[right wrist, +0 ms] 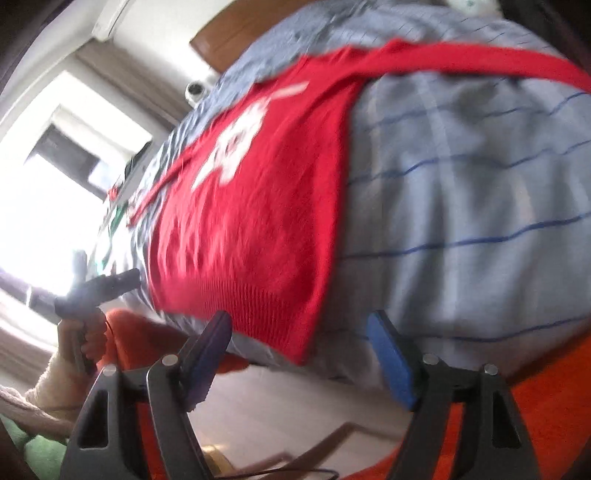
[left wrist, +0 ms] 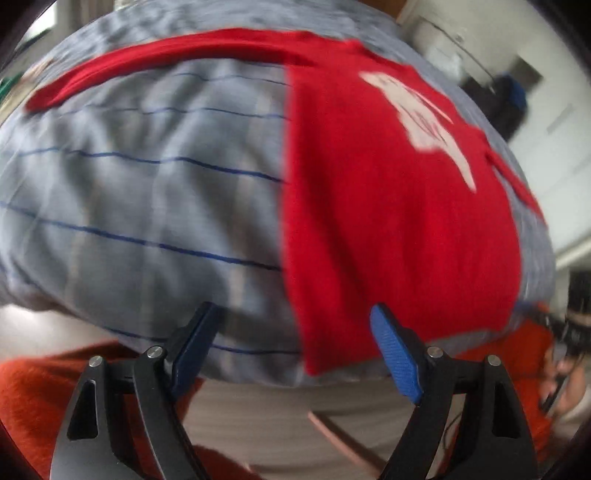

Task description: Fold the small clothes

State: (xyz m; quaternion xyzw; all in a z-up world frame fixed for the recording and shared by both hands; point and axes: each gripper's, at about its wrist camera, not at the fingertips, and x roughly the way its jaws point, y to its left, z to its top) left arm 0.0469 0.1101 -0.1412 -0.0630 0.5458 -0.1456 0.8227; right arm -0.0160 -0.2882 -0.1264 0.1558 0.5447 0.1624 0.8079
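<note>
A red knit sweater [left wrist: 399, 221] with a white print lies flat on a bed covered by a blue-grey striped sheet [left wrist: 147, 192]. One long sleeve [left wrist: 166, 55] stretches out to the left along the far side. My left gripper [left wrist: 295, 332] is open and empty, just short of the sweater's near hem. In the right wrist view the sweater [right wrist: 258, 221] lies left of centre, its sleeve [right wrist: 480, 59] running to the right. My right gripper [right wrist: 299, 336] is open and empty, at the hem's near corner. The left gripper [right wrist: 96, 288] shows there, held in a hand.
The bed's near edge drops to a pale wood floor [left wrist: 295, 424]. Orange cloth [left wrist: 33, 398] lies below the bed edge at both sides. A bright window [right wrist: 48, 184] is at the left of the right wrist view; a wooden headboard [right wrist: 236, 33] is at the far end.
</note>
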